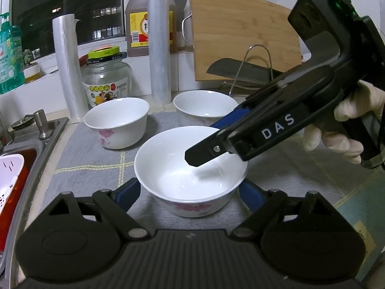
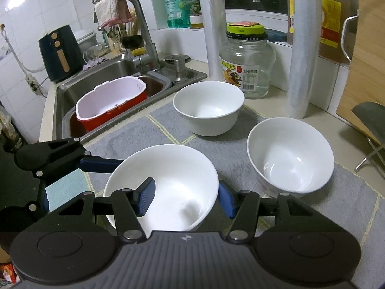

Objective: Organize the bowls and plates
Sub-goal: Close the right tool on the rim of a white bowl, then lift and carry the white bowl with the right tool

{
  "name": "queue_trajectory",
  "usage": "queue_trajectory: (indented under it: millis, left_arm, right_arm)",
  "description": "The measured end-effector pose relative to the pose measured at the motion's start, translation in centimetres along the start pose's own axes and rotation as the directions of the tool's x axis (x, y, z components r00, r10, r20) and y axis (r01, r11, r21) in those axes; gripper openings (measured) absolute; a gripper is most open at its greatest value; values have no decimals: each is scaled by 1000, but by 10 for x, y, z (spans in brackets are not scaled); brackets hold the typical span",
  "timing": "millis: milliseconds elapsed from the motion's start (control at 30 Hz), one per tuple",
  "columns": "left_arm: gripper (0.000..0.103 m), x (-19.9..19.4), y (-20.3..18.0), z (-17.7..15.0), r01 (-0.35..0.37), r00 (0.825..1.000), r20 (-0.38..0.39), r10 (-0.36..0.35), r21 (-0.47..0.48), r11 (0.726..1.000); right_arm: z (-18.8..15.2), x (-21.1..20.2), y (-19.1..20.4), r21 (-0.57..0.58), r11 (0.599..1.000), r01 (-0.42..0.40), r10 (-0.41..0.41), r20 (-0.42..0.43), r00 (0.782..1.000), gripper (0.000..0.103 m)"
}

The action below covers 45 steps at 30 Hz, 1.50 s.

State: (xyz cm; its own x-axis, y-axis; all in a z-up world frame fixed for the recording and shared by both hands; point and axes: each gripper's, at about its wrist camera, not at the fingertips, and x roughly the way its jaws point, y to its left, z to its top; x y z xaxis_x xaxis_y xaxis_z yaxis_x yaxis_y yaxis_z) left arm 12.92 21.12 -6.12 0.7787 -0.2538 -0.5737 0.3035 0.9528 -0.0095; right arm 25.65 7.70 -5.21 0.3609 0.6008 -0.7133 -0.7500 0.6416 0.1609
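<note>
bowls [image 2: 166, 187]: glossy white ceramic, smooth, catching the light
mat [image 2: 134, 132]: matt grey cloth, soft nap, under the bowls
sink [image 2: 96, 82]: brushed steel, dull sheen, left of the mat
board [image 1: 243, 33]: pale wood, smooth, visible grain, behind the mat
jar [image 2: 247, 65]: clear glass, shiny, plastic lid, behind the mat
rolls [image 1: 67, 67]: thin plastic film, faintly crinkled, behind the mat
pads [image 2: 145, 200]: blue, ribbed, matt

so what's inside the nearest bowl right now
One finger of the right gripper reaches inside the nearest bowl, the other outside its wall. The rest of the white interior looks bare. The spot under that finger is hidden.
</note>
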Motion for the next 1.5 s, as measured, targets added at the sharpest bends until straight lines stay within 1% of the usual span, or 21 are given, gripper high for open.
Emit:
queue_trajectory:
  millis: [233,467,933,1500]
  left_arm:
    - [89,-8,-14,5,19,1000,6,-19,25,1000]
    - [89,-13,-33,10,50,999,12,-50,45,998]
    - [89,-17,-73,13,109,994,13,-111,65,992]
    - [89,-13,-116,12,169,986,-6,-169,96,981]
  right_arm:
    - [-8,-17,-4,27,1000,-1,0,6,1000,62]
    - [-22,-46,-10,63,998,13,-15,30,999,62]
    - [-50,-92,-16,97,993,60,-65,50,997,63]
    - [-87,-124,-30,139,985,107,-113,37,993,63]
